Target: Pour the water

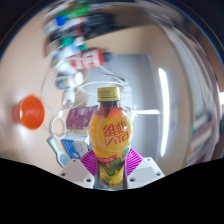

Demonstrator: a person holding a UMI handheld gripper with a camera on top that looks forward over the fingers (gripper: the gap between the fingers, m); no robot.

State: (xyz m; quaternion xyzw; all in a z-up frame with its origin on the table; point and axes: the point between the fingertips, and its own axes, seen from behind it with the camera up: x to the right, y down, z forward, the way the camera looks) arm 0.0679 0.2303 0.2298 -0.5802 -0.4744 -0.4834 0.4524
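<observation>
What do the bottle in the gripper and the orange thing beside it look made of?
Bottle: likely clear plastic with a glossy printed label and yellow cap; amber liquid shows through. The gripper is shut on it. Orange object: smooth, matte, possibly plastic; too blurred to confirm.

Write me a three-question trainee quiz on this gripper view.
1. True or false: the yellow drink bottle lies flat on the table.
2. What colour is the bottle's cap?
3. The gripper is: A) open, away from everything; B) shut on the bottle; C) holding the orange round object.

Key: 1 false, it is upright between the fingers; 2 yellow; 3 B.
</observation>
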